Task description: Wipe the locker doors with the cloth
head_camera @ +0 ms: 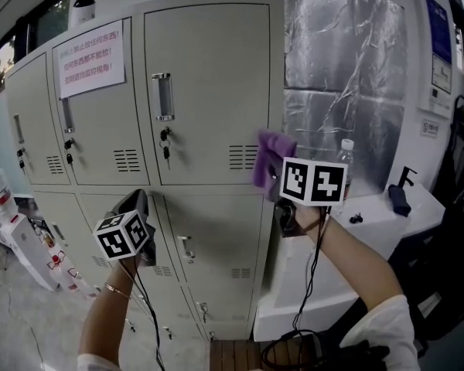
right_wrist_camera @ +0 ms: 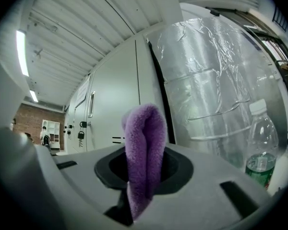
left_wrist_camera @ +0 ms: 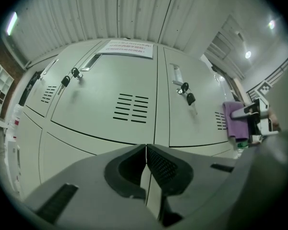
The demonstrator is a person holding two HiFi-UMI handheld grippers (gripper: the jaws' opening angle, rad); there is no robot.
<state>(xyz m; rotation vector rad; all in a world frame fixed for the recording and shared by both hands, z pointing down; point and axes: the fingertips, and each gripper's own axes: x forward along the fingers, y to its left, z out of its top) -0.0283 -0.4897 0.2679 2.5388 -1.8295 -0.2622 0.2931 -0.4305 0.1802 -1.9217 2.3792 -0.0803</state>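
Note:
A bank of pale grey locker doors (head_camera: 209, 91) fills the head view, with keys hanging in the locks and a paper notice (head_camera: 91, 58) on one upper door. My right gripper (head_camera: 277, 178) is shut on a purple cloth (head_camera: 271, 154), held at the right edge of the upper right door near its vent slots. In the right gripper view the cloth (right_wrist_camera: 144, 152) stands folded between the jaws, with the door (right_wrist_camera: 120, 114) just behind. My left gripper (head_camera: 139, 207) is shut with nothing in it, low before the lower lockers. The left gripper view shows the cloth (left_wrist_camera: 234, 121) at the right.
A silver foil-wrapped panel (head_camera: 344, 76) stands right of the lockers. A plastic bottle (right_wrist_camera: 261, 147) sits on a white counter (head_camera: 379, 219) below it. A white appliance (head_camera: 8, 222) stands at the far left. A cable (head_camera: 313, 284) hangs from my right gripper.

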